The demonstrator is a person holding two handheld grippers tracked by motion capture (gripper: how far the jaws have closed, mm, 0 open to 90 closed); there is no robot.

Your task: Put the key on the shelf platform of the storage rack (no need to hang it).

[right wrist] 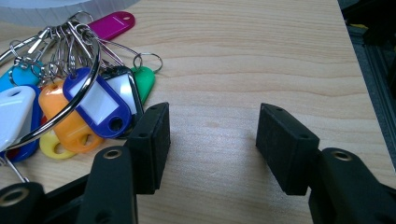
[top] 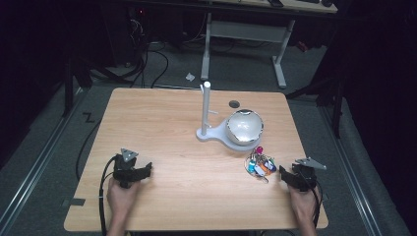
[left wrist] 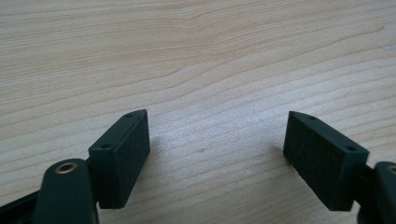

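Worktop [top: 172, 147]: pale wood grain is seen, with both claws held low at the near edge.
Left claw [left wrist: 217, 140]: jaws are spread wide over bare wood; nothing is gripped.
Right claw [right wrist: 212, 140]: jaws are parted, with nothing held between them.
Key tags [right wrist: 84, 102]: a coloured bunch on a metal ring is laid just beside the right claw's one jaw.
Bowl [top: 244, 125]: a shiny bowl is set on a white stand [top: 205, 115], just beyond the key tags.

Lab: cables [top: 142, 54], bare desk frame [top: 246, 34]
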